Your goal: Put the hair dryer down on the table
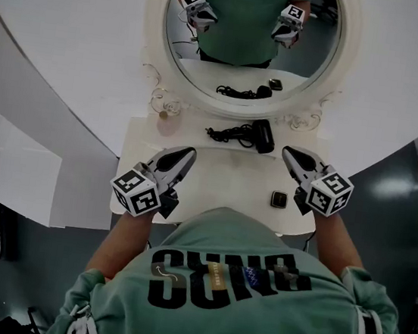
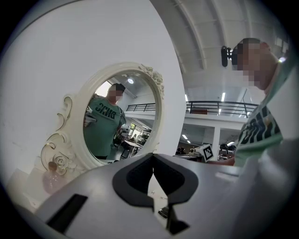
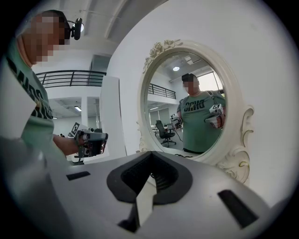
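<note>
**Head view.** My left hand-held gripper (image 1: 188, 153) and my right hand-held gripper (image 1: 288, 151) hang over the white surface (image 1: 223, 178). Each has its jaws together and carries nothing. The hair dryer (image 1: 262, 136) lies at the back of the surface, just in front of the mirror frame (image 1: 153, 40). It is between the two gripper tips and apart from both. Its cord (image 1: 223, 134) trails off to its left. A small dark object (image 1: 279, 200) sits near the front right edge.

**Left gripper view.** The left hand-held gripper (image 2: 153, 158) points level toward the mirror. Its pads meet at the tip with nothing between them. The dryer does not show here.

**Right gripper view.** The right hand-held gripper (image 3: 150, 158) has its pads closed on nothing.

**Note on the step.** The dryer already rests on the surface, so I judge the put-down finished. To end it well, I should draw both grippers back toward me, above the cord and clear of it, so the dryer is not dragged. I should also avoid the small dark object.
</note>
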Demonstrator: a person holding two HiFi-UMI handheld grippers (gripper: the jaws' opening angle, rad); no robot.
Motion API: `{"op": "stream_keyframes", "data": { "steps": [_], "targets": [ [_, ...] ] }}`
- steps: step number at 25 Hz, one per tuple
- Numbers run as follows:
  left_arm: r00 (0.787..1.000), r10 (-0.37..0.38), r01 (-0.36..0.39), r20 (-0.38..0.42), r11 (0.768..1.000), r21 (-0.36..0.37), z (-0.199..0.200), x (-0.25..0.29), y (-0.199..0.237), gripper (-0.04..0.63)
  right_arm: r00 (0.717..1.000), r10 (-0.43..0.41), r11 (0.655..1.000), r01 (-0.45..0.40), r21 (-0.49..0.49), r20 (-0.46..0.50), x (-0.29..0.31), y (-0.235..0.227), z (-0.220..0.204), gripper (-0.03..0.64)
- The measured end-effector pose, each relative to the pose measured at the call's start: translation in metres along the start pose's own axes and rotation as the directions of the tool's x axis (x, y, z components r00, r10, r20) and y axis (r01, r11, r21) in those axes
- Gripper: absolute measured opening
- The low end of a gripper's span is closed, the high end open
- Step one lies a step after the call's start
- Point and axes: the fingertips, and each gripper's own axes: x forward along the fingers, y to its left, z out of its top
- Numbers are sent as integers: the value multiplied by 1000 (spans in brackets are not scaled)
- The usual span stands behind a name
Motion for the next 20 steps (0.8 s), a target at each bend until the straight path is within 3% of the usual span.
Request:
{"op": "stream_keyframes", "data": {
  "steps": [20],
  "targets": [
    [1000, -6, 6, -4, 1000, -13, -5, -1, 0, 11, 1000, 10, 1000, -11, -17, -22, 3, 5, -6, -6]
  ]
}}
